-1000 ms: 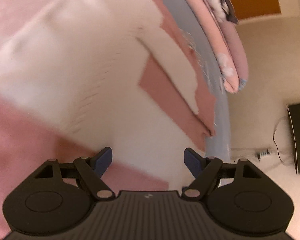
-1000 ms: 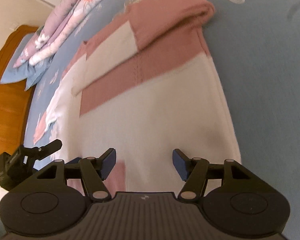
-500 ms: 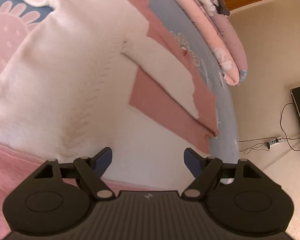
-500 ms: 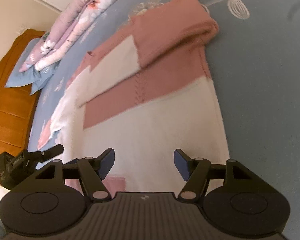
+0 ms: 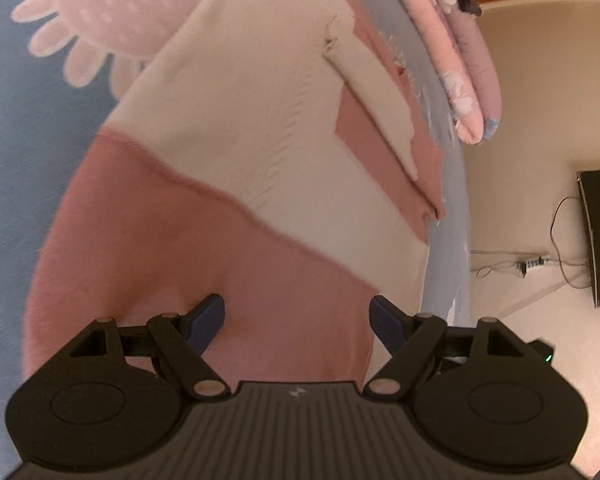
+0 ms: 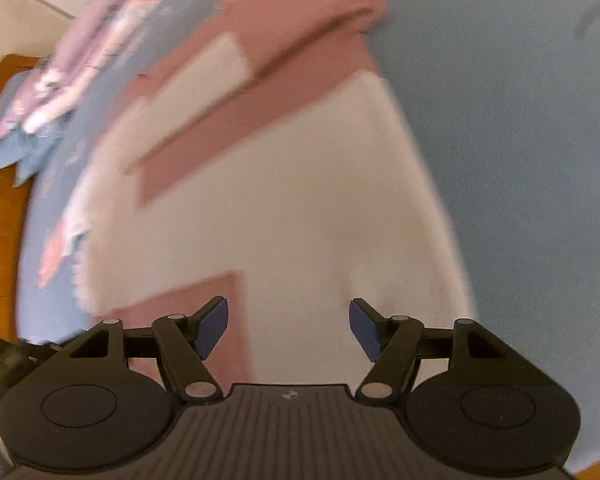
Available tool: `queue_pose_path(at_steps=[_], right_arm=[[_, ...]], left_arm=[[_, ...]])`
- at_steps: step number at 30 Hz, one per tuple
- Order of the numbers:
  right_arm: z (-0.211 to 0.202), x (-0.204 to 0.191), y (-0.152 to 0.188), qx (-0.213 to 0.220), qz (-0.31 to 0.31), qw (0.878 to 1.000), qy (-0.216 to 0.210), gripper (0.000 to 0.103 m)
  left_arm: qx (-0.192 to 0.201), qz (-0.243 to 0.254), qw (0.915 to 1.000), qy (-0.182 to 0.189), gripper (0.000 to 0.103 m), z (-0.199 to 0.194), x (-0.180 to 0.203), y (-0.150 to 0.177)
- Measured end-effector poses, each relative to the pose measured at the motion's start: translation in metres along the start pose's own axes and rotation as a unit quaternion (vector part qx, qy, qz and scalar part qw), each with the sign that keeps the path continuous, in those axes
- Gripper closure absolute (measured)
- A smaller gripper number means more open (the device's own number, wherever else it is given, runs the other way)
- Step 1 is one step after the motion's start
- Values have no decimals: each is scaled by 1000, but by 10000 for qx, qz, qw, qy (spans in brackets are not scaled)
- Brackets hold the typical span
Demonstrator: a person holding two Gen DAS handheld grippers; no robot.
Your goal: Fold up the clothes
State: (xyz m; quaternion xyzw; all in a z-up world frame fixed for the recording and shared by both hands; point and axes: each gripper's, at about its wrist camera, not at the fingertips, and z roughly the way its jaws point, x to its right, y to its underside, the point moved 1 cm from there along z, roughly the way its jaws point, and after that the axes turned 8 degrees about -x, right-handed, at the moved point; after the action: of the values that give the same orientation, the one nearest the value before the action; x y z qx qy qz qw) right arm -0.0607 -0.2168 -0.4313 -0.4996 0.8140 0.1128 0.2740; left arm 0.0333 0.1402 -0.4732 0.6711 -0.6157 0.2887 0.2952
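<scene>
Both wrist cameras look steeply down, close over the bed. They share the pink-and-cream sweater [image 5: 236, 152] [image 6: 284, 208], stretching toward 12 o'clock.

Item: one knitted sweater [image 5: 228, 184], colour-blocked in cream and dusty pink, lying flat. In the left wrist view it runs from the lower centre of the frame to the upper right: a pink band nearest the lower edge, a cream panel above it, and a sleeve folded across the body at right. In the right wrist view, blurred, the sweater [image 6: 300, 208] fills the centre; its pink section lies bunched at upper centre.
</scene>
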Motion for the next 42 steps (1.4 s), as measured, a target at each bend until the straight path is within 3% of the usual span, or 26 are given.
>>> queue_pose_path(at_steps=[5, 8, 11, 15, 17, 19, 21, 25, 29, 32, 36, 40, 42], right_arm=[[27, -21, 5, -325, -156, 9990, -267, 31], [25, 1, 24, -354, 193, 9989, -223, 34], [11, 13, 32, -581, 362, 9976, 102, 34], [2, 10, 20, -335, 133, 9993, 6, 32], [6, 15, 11, -255, 210, 9994, -128, 32], [9, 30, 11, -252, 288, 9991, 201, 35], [1, 48, 14, -180, 543, 9984, 2, 36], [-11, 66, 19, -182, 795, 9962, 305, 36], [-6, 47, 13, -306, 653, 9962, 485, 33], [1, 19, 7, -348, 491, 9978, 276, 32], [17, -13, -2, -528, 182, 9983, 137, 32], [25, -39, -9, -663, -142, 9976, 151, 32], [31, -54, -16, -732, -290, 9968, 108, 31]], left_arm=[[-52, 41, 10000, 45, 23, -10, -13, -3], [-47, -170, 9997, 150, 23, -16, -20, -4], [-67, -198, 9996, 172, 24, -21, -12, -8], [-140, 119, 9996, 203, 22, -21, -4, -14], [-231, -96, 9996, 86, 22, -17, -14, -15], [-226, -207, 9995, 57, 22, -17, -24, -13], [-134, -304, 9994, 112, 22, -22, -30, -9], [-95, -395, 9992, 43, 22, -28, -34, -6], [-137, -344, 9992, -126, 22, -28, -21, -9], [-85, 11, 9998, -205, 22, -31, -10, -10], [-134, -163, 9995, -245, 22, -31, -29, -2], [101, -306, 9994, -105, 22, -45, -30, 0], [377, -278, 9986, 265, 22, -51, -28, -5]])
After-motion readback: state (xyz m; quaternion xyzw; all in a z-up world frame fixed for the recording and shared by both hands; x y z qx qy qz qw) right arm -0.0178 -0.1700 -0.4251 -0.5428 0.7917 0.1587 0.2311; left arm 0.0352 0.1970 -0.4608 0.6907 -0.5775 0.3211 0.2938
